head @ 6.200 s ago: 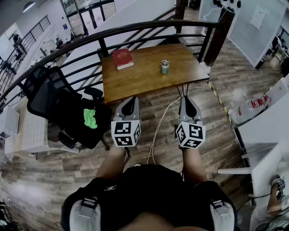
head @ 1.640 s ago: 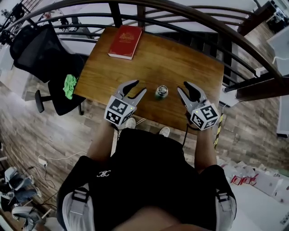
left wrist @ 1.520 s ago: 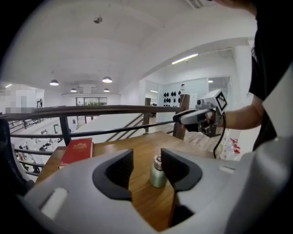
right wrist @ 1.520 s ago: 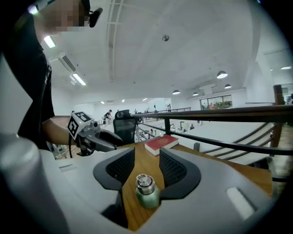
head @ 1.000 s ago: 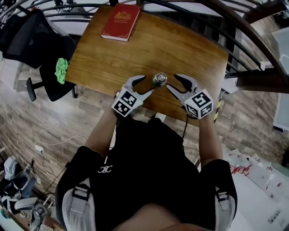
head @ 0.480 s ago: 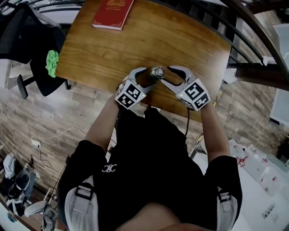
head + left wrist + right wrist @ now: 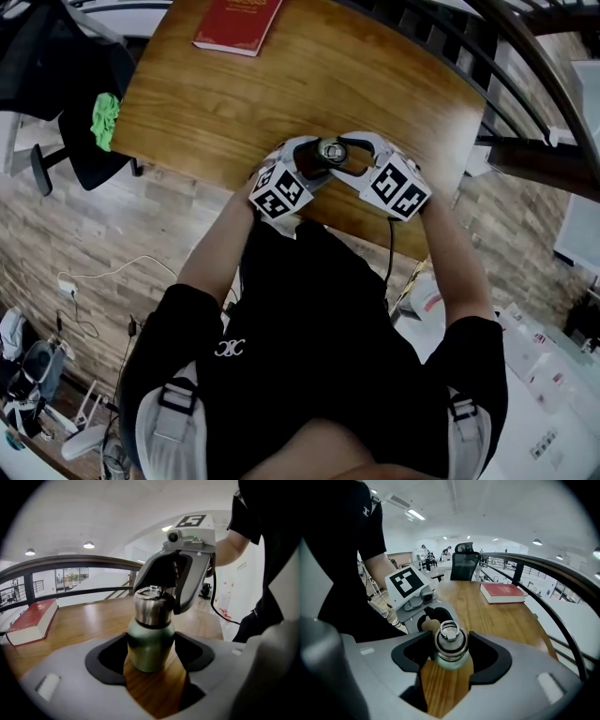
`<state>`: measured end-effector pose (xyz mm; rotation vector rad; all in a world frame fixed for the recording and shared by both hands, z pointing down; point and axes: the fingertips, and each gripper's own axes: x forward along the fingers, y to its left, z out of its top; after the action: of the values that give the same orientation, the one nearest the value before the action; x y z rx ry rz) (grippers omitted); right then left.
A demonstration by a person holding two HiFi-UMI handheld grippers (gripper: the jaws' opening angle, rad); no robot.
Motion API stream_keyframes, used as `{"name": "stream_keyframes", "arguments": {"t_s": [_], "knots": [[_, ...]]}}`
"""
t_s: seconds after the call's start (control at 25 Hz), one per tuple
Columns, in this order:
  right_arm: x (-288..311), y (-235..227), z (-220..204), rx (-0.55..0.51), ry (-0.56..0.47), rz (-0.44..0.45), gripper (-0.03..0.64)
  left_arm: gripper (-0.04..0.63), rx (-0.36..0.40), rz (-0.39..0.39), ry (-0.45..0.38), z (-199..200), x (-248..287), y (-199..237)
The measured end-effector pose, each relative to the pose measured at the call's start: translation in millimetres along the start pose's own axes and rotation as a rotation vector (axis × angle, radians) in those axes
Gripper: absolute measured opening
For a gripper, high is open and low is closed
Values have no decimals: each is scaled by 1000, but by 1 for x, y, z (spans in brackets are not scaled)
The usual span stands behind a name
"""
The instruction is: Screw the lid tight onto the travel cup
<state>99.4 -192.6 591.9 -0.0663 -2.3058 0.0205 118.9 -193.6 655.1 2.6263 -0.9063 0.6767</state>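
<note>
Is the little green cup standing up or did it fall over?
Standing up. The travel cup sits flat on its base on the wooden table, with its silver lid pointing straight up.

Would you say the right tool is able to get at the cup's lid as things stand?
Probably yes. The right tool, its jaws just opening wider, straddles the lid, nothing else between them; the left tool, also just opening, surrounds the green body lower down.

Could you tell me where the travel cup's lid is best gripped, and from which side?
Probably the steel lid, on its round side wall, pads on opposite sides, coming down from the near edge of the table. The travel cup stands upright there, and the ring on top looks too small to clamp.
</note>
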Motion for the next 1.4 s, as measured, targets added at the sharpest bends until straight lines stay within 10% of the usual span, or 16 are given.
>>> {"name": "stream_keyframes", "arguments": {"t_s": [0.36,1.08,1.4], "knots": [[4,-3,8,47,-70,-48,230,357,-10,8,-41,-4,-4,4],[-11,-16,2,543,-341,-597,232,357,-9,30,-81,-4,-2,3],[-16,-11,0,402,-280,-280,230,357,18,15,-78,-3,-1,2]]}}
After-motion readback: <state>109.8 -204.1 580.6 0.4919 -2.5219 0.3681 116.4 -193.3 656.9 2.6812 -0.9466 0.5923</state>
